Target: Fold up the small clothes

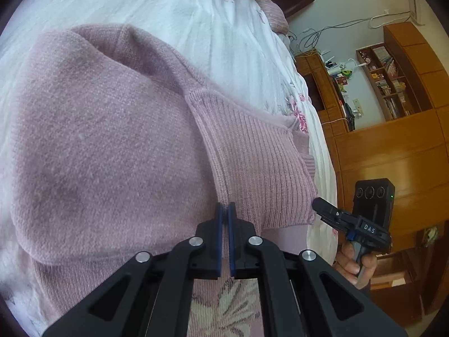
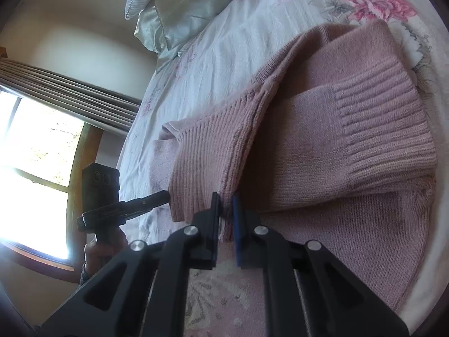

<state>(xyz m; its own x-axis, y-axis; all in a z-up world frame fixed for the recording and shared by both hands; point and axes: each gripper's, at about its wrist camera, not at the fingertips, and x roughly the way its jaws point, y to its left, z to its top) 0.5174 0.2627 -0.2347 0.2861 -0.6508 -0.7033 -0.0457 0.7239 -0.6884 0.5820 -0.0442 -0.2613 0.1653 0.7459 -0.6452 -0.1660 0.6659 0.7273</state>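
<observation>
Because we look along the left gripper (image 1: pixel 225 210) first, we see its blue-padded fingers nearly closed on the edge of the pink knitted sweater (image 1: pixel 112 140), right at the seam where plain knit meets the ribbed hem band (image 1: pixel 252 163). We judge this pinch lets us lift that edge for a fold. The sweater lies on the white floral bedsheet (image 1: pixel 210 19), and beyond its hem the right gripper (image 1: pixel 322 205) hangs just off the ribbed corner.

Through the right wrist view, the right gripper (image 2: pixel 226 205) stands narrow, with a sliver of the sweater's ribbed hem (image 2: pixel 202 168) between its fingers. A folded sleeve cuff (image 2: pixel 378 129) rests across the sweater, so we judge the sleeves are already tucked in.
</observation>
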